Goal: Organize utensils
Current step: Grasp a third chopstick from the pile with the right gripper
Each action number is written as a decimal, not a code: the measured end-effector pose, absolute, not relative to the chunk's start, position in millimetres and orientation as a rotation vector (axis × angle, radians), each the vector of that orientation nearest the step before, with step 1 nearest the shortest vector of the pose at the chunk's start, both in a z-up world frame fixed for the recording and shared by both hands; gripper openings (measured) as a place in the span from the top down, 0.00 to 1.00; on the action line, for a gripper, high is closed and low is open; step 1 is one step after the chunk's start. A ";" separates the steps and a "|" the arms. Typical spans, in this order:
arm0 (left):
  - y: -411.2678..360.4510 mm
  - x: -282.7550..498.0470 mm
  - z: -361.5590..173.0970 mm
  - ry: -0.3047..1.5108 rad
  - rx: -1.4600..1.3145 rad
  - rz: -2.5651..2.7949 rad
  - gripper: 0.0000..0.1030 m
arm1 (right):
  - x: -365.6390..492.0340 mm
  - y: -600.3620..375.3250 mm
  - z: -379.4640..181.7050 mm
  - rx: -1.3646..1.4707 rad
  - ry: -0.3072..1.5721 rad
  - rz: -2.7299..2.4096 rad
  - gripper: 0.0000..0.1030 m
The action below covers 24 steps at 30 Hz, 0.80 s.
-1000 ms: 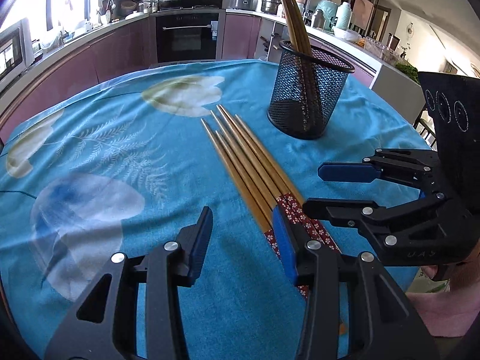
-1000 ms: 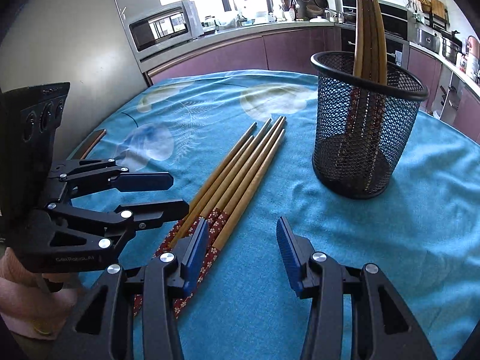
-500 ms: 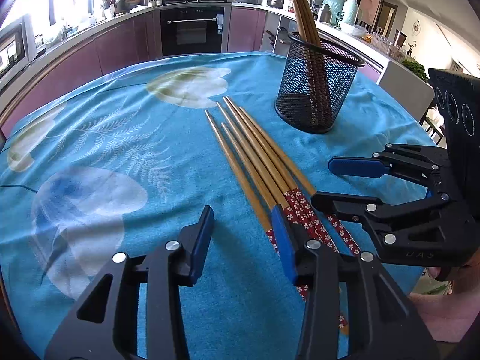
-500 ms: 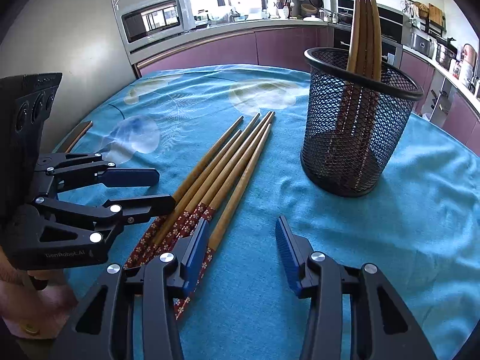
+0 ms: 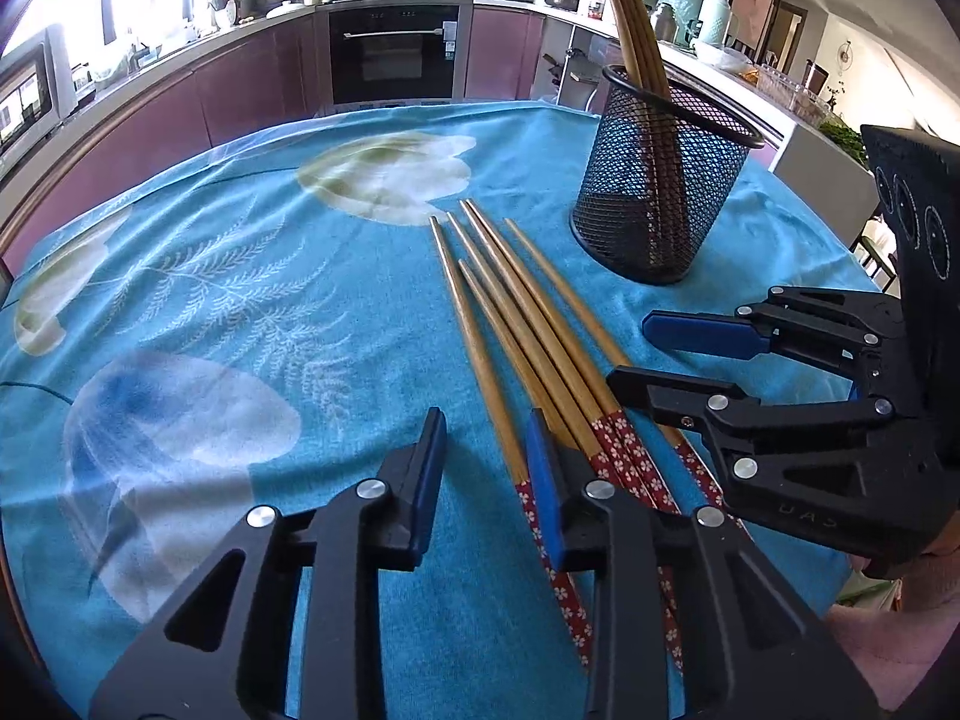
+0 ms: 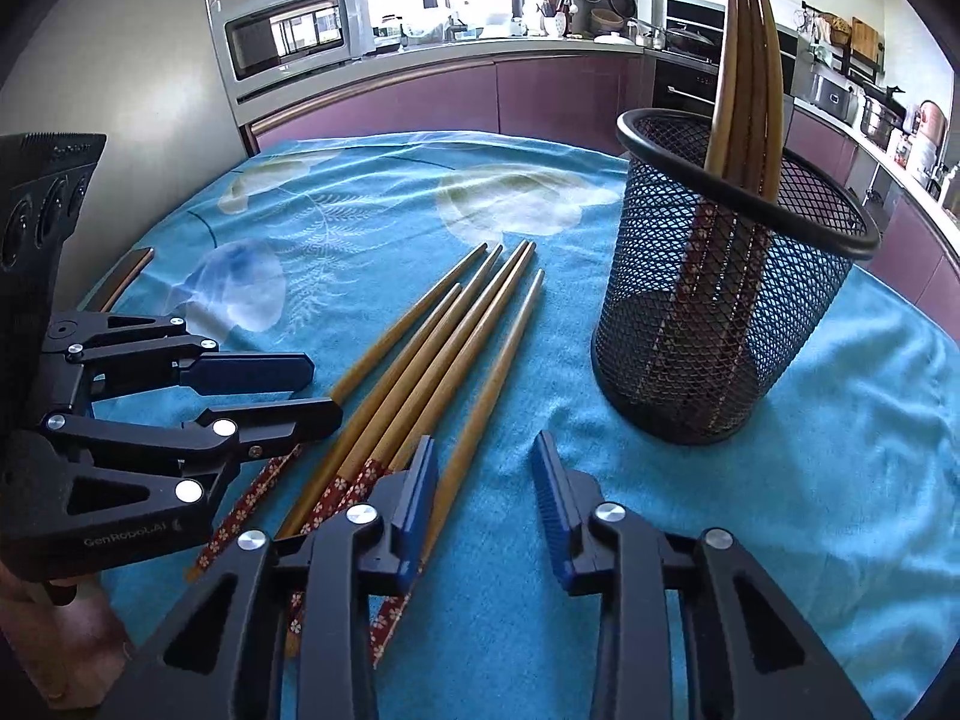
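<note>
Several wooden chopsticks (image 5: 528,330) with red flowered ends lie side by side on the blue cloth; they also show in the right wrist view (image 6: 432,360). A black mesh holder (image 5: 660,198) stands upright beyond them with three chopsticks in it, also in the right wrist view (image 6: 726,306). My left gripper (image 5: 486,468) is open and empty, its right finger over the chopsticks' red ends. My right gripper (image 6: 483,486) is open and empty, its left finger over the same ends. Each gripper shows in the other's view, the right (image 5: 630,348) and the left (image 6: 324,387).
The round table wears a blue cloth (image 5: 240,312) with leaf and flower prints. Kitchen counters, an oven (image 5: 396,54) and a microwave (image 6: 294,36) ring the far side. The table edge drops off close behind both grippers.
Both grippers have moved forward and lower toward the chopsticks' red ends. The chopsticks and the holder have stayed in place. Both jaws stay open.
</note>
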<state>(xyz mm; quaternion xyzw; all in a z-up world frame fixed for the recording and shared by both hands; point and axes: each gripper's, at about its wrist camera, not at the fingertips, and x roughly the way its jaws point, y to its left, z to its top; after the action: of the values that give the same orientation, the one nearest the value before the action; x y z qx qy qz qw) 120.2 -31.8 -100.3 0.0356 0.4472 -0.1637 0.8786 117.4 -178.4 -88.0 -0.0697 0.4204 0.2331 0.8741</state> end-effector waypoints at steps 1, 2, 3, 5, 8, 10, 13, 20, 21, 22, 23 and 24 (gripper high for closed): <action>-32.7 121.5 -100.4 0.932 0.074 -0.338 0.74 | 118.4 -178.9 -88.1 -0.139 0.880 0.486 0.81; -33.1 122.9 -100.4 0.932 0.071 -0.334 0.75 | 119.3 -181.0 -87.9 -0.127 0.882 0.482 0.83; -33.4 123.8 -100.6 0.932 0.068 -0.330 0.79 | 120.0 -183.0 -87.9 -0.116 0.884 0.480 0.88; -32.9 125.2 -100.9 0.936 0.055 -0.329 0.88 | 121.9 -187.9 -88.2 -0.081 0.890 0.482 0.91; -31.8 125.1 -101.2 0.936 0.036 -0.323 0.90 | 123.7 -195.4 -88.8 -0.027 0.896 0.482 0.94; -29.5 124.4 -101.6 0.934 0.019 -0.317 0.91 | 123.8 -200.1 -88.6 0.001 0.896 0.482 0.95; -24.7 122.2 -99.8 0.928 0.000 -0.306 0.92 | 121.9 -206.9 -86.0 0.035 0.886 0.487 0.95; -20.0 108.0 -91.8 0.903 -0.014 -0.347 0.92 | 110.7 -206.8 -74.3 0.038 0.862 0.564 0.95; -20.4 105.3 -91.3 0.901 -0.016 -0.358 0.92 | 109.6 -204.7 -74.5 0.034 0.868 0.580 0.95; -21.8 103.0 -91.3 0.900 -0.014 -0.376 0.93 | 108.6 -202.7 -75.0 0.029 0.874 0.592 0.95; -23.3 101.5 -92.1 0.903 -0.010 -0.387 0.93 | 108.0 -200.0 -76.3 0.017 0.879 0.599 0.95; -24.5 101.1 -93.9 0.909 -0.004 -0.392 0.93 | 108.0 -196.8 -77.3 0.006 0.884 0.600 0.95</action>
<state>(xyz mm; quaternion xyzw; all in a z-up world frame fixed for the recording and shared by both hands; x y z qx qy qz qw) 101.1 -24.5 -93.9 -0.0018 0.4363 -0.1881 0.8799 108.0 -196.8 -77.3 0.0030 0.4215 0.2858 0.8606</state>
